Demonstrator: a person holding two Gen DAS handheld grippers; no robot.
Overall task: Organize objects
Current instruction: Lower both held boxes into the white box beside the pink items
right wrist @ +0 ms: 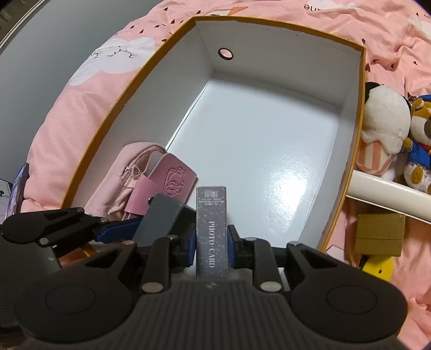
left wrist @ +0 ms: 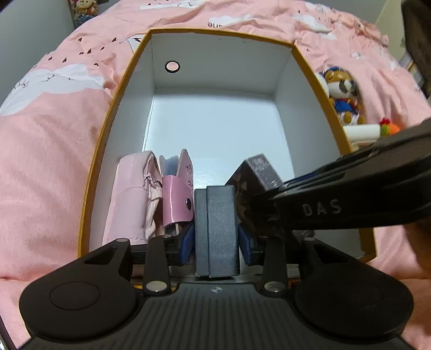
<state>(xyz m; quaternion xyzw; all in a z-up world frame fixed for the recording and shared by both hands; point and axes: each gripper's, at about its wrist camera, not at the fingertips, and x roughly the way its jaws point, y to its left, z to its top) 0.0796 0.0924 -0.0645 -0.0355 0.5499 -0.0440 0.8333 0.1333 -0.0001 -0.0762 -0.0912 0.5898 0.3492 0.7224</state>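
Note:
A large open box with orange rim and white inside lies on a pink bedspread; it also shows in the right wrist view. My left gripper is shut on a dark grey box, held at the box's near end. My right gripper is shut on a dark sparkly "PHOTO CARD" box, just right of the grey box. The photo card box shows in the left wrist view too. A pink pouch and a pink card holder stand at the near left inside.
Plush toys lie right of the box, with a white tube, a gold box and a yellow object. The pink bedspread surrounds the box. A figurine stands far left.

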